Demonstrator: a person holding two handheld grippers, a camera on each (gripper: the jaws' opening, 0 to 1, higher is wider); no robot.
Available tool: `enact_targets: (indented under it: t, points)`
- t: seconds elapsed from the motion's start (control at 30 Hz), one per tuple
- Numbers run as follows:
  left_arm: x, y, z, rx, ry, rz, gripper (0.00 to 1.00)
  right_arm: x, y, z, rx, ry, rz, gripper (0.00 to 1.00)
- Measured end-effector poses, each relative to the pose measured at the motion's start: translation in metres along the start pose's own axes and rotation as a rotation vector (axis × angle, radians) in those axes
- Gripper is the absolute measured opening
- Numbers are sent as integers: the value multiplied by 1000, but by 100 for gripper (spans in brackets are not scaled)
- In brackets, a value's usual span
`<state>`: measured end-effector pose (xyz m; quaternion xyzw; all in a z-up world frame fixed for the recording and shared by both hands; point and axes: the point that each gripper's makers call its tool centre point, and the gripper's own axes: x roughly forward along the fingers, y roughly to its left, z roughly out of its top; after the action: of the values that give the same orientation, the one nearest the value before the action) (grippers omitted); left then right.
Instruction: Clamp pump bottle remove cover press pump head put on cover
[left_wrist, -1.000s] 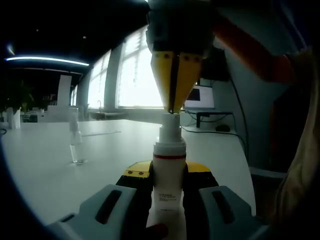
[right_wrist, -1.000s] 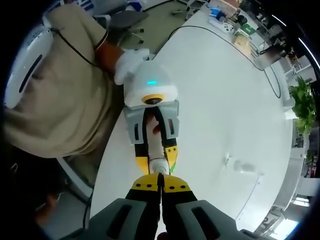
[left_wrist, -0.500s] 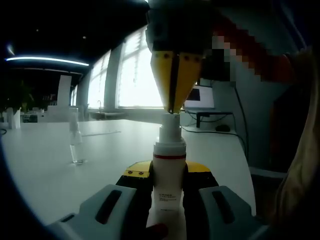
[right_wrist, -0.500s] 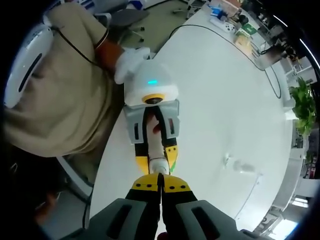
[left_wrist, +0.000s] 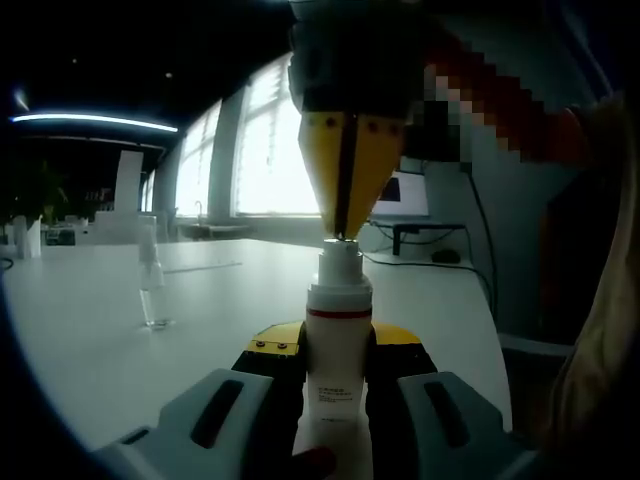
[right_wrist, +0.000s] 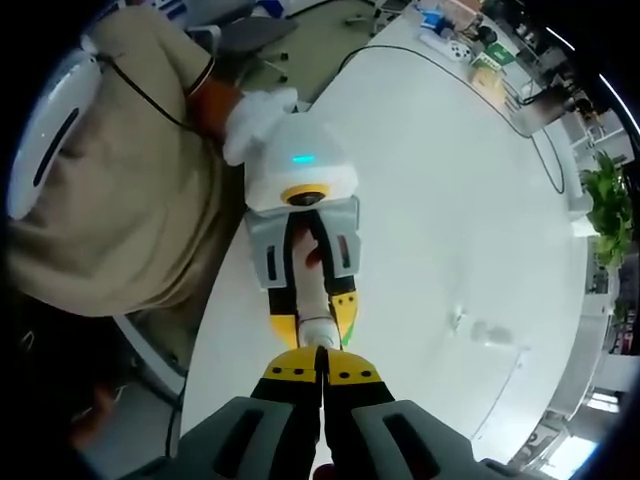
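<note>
White plastic with a red band near its shoulder, the pump bottle (left_wrist: 338, 345) stands upright on the surface (left_wrist: 120, 330), its body clenched between the yellow-tipped jaws of the left gripper (left_wrist: 338, 362); in the left gripper view the bottle rises straight from between those jaws, a label with small dark print on its front. Directly above the bottle, the right gripper (left_wrist: 345, 236) points down with its yellow jaws pressed together, nothing between them; their joined tip meets the top of the pump head (left_wrist: 340, 258). In the right gripper view the same closed jaws of the right gripper (right_wrist: 321, 352) come to a point over the bottle (right_wrist: 313, 322), seen from above, and beyond the bottle sits the left gripper (right_wrist: 310, 306) with its white rounded housing and a small lit blue-green mark. To the left of the bottle in the left gripper view, well apart from it, a clear cover (left_wrist: 151, 282) stands upright on the white surface; in the right gripper view the cover (right_wrist: 456, 322) shows as a small transparent shape to the right of the bottle. Behind the left gripper, a person in a beige top (right_wrist: 110, 200) sits at the surface's edge; bright windows (left_wrist: 270, 150) lie far beyond the bottle.
</note>
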<state>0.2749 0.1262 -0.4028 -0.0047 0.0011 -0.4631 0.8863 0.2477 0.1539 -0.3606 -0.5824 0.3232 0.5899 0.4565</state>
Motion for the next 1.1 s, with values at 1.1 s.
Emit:
enact_targets:
  t: [1.1]
  points:
    - [0, 1, 0, -9, 0, 1, 14, -6, -2, 2, -5, 11, -12, 0]
